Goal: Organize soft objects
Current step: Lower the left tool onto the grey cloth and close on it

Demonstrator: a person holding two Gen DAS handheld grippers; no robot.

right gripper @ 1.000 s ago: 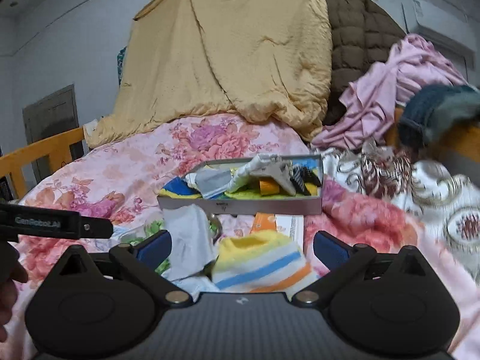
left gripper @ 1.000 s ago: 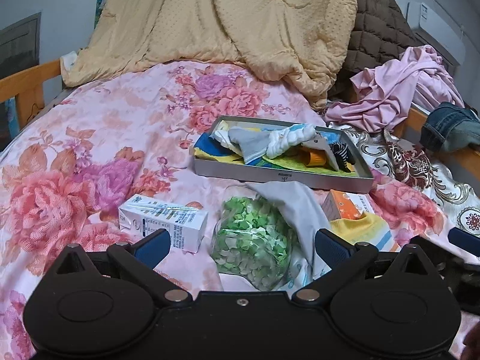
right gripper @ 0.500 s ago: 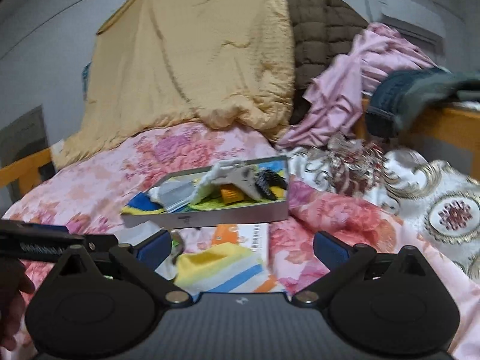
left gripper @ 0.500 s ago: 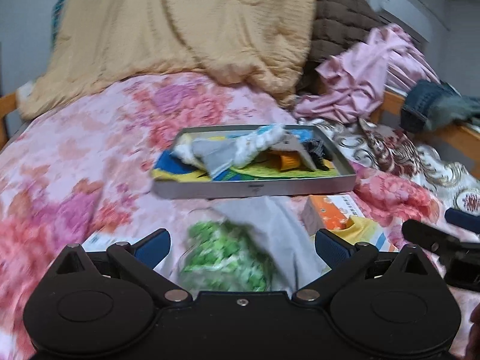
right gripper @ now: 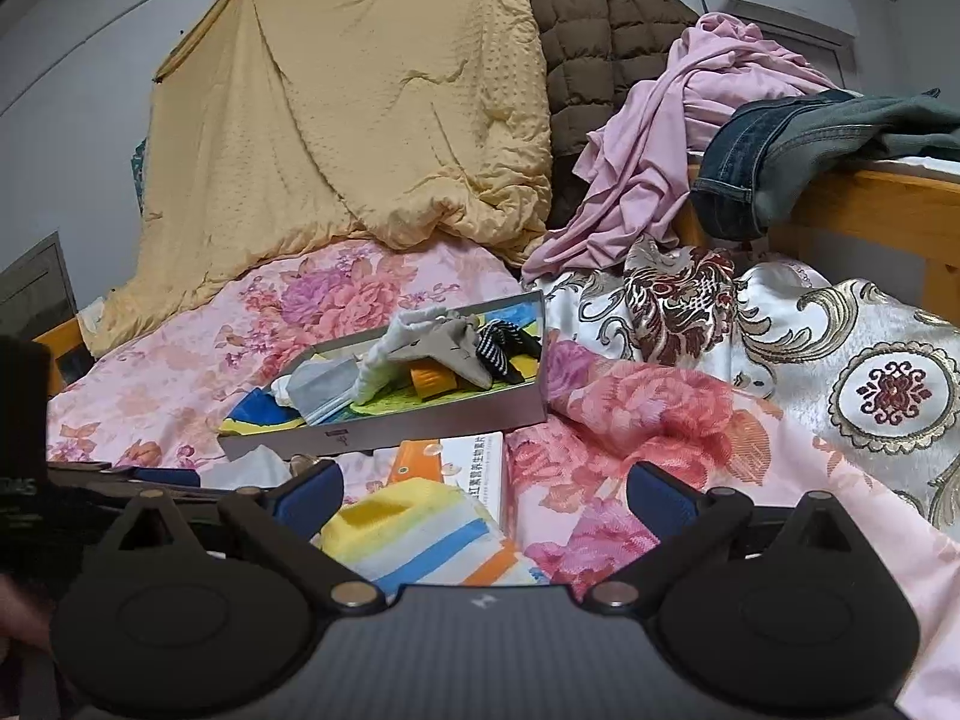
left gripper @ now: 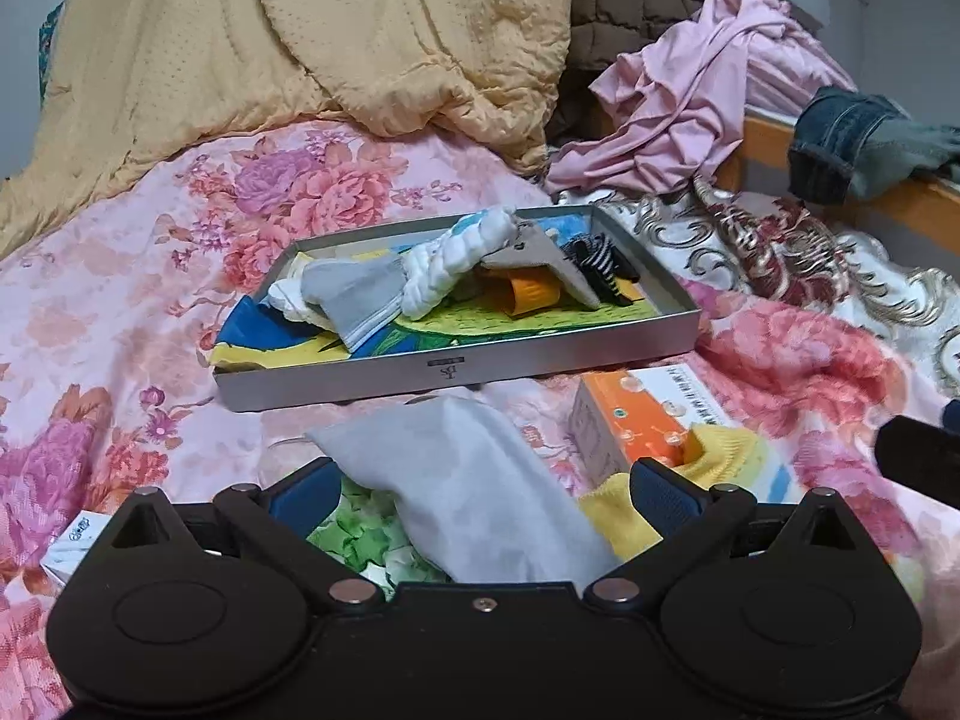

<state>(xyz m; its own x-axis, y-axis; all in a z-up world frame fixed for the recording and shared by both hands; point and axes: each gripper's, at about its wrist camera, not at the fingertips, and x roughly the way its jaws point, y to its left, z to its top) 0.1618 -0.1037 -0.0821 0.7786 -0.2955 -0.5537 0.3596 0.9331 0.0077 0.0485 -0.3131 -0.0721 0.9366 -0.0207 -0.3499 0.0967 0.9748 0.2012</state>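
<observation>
A grey metal tray [left gripper: 456,367] on the floral bedspread holds several socks and cloths; it also shows in the right wrist view [right gripper: 384,427]. A light grey sock [left gripper: 474,486] lies in front of the tray, over a jar of green paper stars [left gripper: 366,540]. My left gripper [left gripper: 483,489] is open, with the grey sock between its fingers. A yellow, white, blue and orange striped sock [right gripper: 414,534] lies on an orange and white box [right gripper: 474,468]. My right gripper [right gripper: 486,489] is open, and the striped sock lies by its left finger [right gripper: 312,486].
A yellow quilt [left gripper: 300,48], a brown jacket [right gripper: 600,42], pink clothing [left gripper: 708,96] and jeans [right gripper: 780,150] pile up at the back. A patterned white and gold cover [right gripper: 810,336] lies right. A small white carton [left gripper: 72,546] lies at the left. A wooden bed rail [right gripper: 876,210] runs along the right.
My left gripper has swung right and forward, from the star jar to the grey sock. My right gripper has swung right, so the striped sock now sits toward its left finger.
</observation>
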